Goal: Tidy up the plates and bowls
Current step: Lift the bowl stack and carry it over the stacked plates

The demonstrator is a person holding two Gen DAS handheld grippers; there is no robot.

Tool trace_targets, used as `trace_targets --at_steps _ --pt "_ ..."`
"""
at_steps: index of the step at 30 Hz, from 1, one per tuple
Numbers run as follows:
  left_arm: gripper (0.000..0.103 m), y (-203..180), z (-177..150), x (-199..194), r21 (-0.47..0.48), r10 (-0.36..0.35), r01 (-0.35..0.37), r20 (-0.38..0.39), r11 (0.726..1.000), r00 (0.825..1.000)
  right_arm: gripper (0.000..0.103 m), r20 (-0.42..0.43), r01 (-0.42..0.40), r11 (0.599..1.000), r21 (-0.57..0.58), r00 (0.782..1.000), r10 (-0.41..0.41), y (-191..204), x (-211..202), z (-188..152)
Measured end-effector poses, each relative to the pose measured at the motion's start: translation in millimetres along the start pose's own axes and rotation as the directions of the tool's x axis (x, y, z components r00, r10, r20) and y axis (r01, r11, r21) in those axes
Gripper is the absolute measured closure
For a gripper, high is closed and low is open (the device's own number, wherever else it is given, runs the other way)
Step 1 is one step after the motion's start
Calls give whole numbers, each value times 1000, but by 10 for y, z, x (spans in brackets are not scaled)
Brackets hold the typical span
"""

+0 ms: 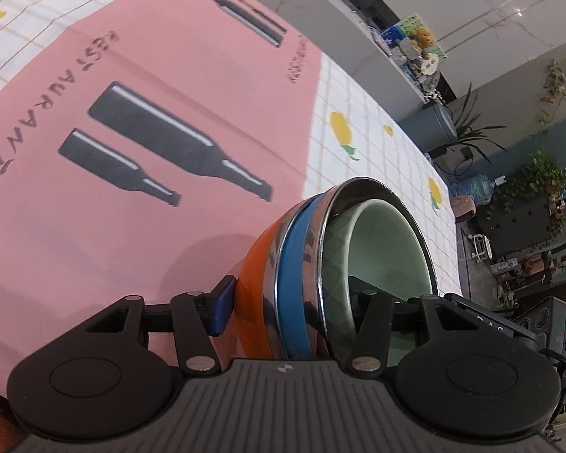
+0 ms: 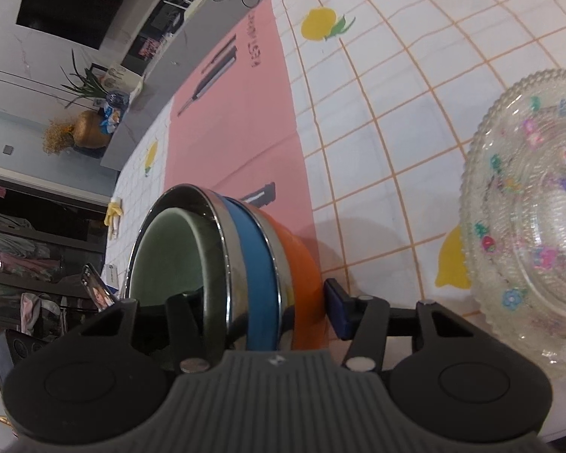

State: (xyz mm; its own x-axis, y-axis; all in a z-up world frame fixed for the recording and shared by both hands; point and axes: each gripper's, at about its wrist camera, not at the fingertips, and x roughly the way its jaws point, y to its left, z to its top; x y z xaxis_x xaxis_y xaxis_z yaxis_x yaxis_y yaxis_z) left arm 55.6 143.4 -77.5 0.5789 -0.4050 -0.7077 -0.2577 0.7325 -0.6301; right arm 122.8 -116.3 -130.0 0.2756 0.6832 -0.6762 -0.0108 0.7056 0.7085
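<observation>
A nested stack of bowls (image 1: 302, 283) fills the lower middle of the left wrist view: an orange bowl outermost, a steel bowl with a blue band inside it, and a pale green bowl innermost. My left gripper (image 1: 294, 309) is shut on the stack's wall, one finger outside the orange bowl and one inside the green bowl. The same bowl stack (image 2: 260, 264) shows in the right wrist view. My right gripper (image 2: 260, 313) is shut on its wall the same way from the other side. A clear patterned glass plate (image 2: 528, 207) lies on the table at the right.
A pink placemat (image 1: 139, 120) printed with black bottles lies on a white checked tablecloth (image 2: 388, 94) with lemon prints. Beyond the table's far edge stand a grey counter (image 1: 358, 34), potted plants and shelves.
</observation>
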Motion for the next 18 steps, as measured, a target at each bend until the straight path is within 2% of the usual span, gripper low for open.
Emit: trace_targets --at_steps 8,18 --pt "44 -415 -113 24 66 -30 30 -1 997 1000 51 64 -16 1000 3 998 16 -128 -442 -33" --pt "44 -1029 -273 262 153 -93 98 -36 983 995 51 171 -4 1000 29 985 -1 -418 -1101 -16"
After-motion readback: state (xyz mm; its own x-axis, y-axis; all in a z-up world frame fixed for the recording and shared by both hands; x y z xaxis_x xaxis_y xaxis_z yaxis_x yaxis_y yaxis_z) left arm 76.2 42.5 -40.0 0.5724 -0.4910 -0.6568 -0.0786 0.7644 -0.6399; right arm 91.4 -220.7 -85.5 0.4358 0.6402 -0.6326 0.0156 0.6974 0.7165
